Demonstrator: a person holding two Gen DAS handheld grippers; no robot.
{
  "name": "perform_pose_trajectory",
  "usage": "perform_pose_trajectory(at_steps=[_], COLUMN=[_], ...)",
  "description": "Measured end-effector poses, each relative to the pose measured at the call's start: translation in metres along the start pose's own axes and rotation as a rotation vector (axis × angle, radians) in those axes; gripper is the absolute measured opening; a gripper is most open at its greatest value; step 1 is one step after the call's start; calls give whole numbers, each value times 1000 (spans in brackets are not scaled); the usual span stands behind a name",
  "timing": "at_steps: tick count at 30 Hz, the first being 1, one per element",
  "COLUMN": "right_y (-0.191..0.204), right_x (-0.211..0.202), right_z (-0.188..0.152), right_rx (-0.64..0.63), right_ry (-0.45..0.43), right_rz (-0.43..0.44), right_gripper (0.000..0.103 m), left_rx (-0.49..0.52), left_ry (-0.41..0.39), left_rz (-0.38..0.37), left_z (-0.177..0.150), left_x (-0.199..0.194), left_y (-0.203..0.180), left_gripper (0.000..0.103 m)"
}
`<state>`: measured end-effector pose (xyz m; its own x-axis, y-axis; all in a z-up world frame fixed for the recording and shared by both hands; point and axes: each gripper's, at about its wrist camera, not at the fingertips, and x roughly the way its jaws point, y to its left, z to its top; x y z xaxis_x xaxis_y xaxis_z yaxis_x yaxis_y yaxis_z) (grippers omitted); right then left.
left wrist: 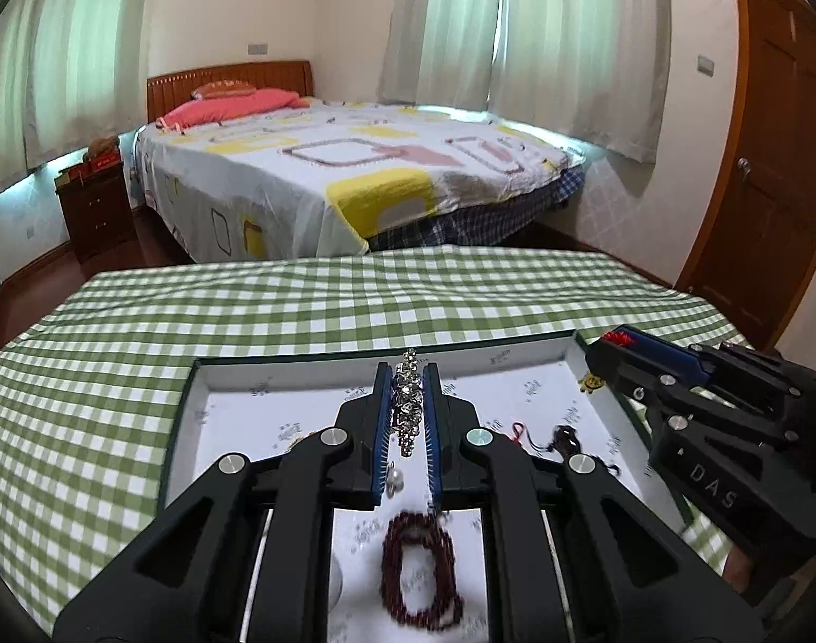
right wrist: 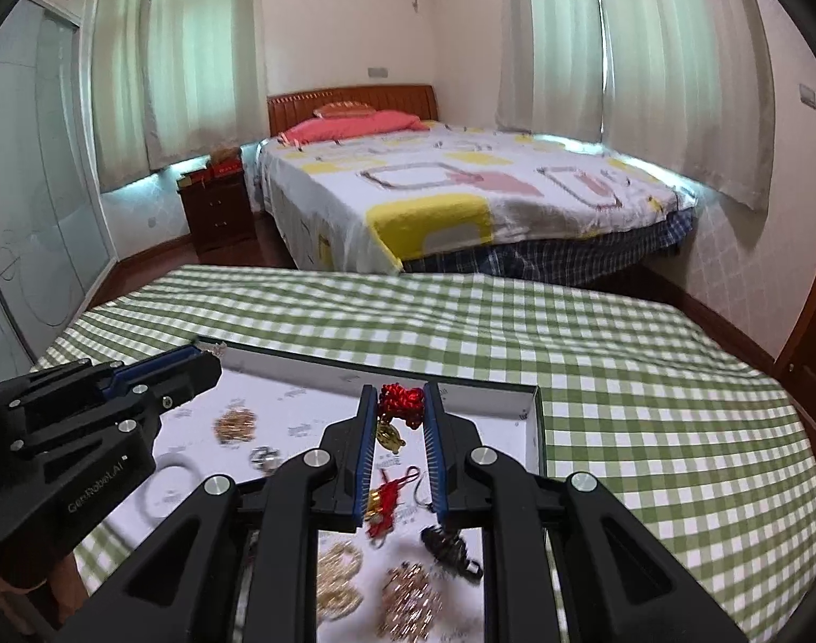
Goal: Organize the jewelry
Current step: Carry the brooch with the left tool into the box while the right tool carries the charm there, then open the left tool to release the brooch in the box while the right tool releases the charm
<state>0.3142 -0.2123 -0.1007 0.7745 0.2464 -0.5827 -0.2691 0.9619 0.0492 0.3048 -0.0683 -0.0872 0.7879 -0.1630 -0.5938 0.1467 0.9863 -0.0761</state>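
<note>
Left wrist view. Left gripper (left wrist: 408, 402) at centre frame, jaws clamped on a silver beaded bracelet (left wrist: 409, 407) that stands on edge between the blue pads, its top poking past the fingertips. Below it sits the shallow white tray (left wrist: 231, 375) on the green-checked tabletop (left wrist: 140, 321). On the tray floor: a dark red bead bracelet (left wrist: 421, 573) at lower centre, blurred; a small pearl-like piece (left wrist: 394, 479) just under the left pad; a dark tasselled item (left wrist: 566, 439) right of centre; a small yellow charm (left wrist: 588, 383) near the tray's right wall. Right gripper (left wrist: 622, 340) enters from the right edge, red knot visible at its tip. Bed (left wrist: 354, 171) in the background.

Right wrist view. Right gripper (right wrist: 401, 412) at centre, jaws closed on a red knotted ornament (right wrist: 402, 402) with a gold pendant (right wrist: 389, 435) hanging beneath it, above the tray. Tray contents here: gold chain piles (right wrist: 339, 573) at lower centre, another gold cluster (right wrist: 236, 423) left of centre, a white bangle (right wrist: 166, 482) at lower left, a red tassel (right wrist: 386, 503) between the fingers, a dark item (right wrist: 450, 541) lower right. Left gripper at the left edge, tip over the tray's far-left corner.
</note>
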Motion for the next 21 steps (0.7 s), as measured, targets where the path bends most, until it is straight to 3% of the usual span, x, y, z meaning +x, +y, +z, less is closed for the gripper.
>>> perform_pose_trajectory(at_steps=[10,17,21], right_y=[-17,-18,-21], right_x=[64,92,94], right_z=[-5,-5,-3], right_rx=[24,38,42], right_ry=[163,283,300], right_rz=[-5,20,16], right_gripper=[18,18,18], left_rx=[-41,-42,-58], left_ry=[193,273,320], left_rz=[35,39,30], left_z=[6,7,7], left_x=[80,105,117], left_y=[8,9,8], left_gripper=[11,12,12])
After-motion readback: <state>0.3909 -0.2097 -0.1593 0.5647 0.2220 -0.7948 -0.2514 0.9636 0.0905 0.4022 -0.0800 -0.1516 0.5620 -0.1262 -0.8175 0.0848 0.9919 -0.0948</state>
